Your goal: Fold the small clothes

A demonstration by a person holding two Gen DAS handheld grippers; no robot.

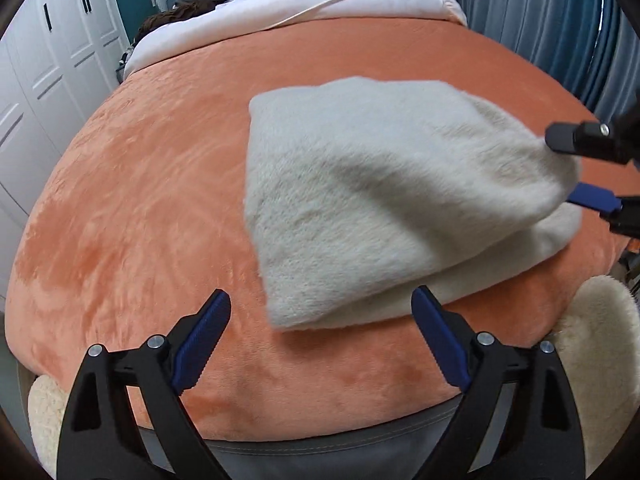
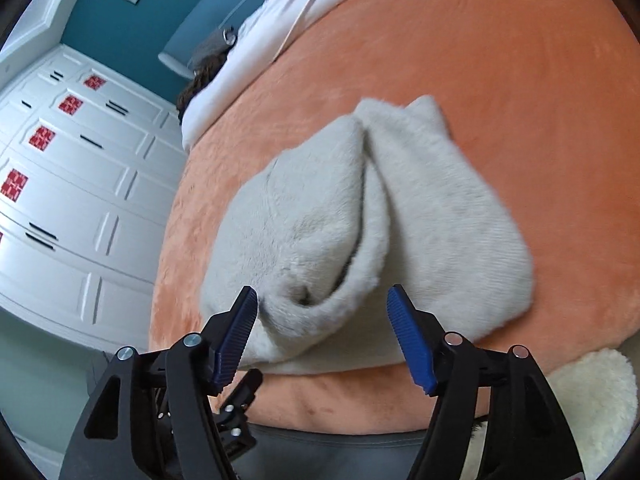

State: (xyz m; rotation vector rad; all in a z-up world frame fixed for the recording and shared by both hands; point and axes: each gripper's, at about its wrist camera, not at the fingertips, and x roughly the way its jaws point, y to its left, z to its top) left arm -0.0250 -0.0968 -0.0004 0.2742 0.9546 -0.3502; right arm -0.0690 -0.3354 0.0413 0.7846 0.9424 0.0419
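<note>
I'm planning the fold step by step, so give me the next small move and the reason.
Probably close the right gripper on the raised fold of the white fleece garment between its open fingers. The fold's edge bulges loosely there, while the left gripper hangs open, short of the cloth.

Bed point(image 1: 160, 200), covered by orange plush blanket point(image 2: 500, 80). White quilt point(image 1: 320, 4) bunched along head edge. Cream fleece garment point(image 1: 360, 200), folded over on itself, lies toward the foot edge and right side. Fluffy cream fabric point(image 1: 600, 340) at foot-right corner.
</note>
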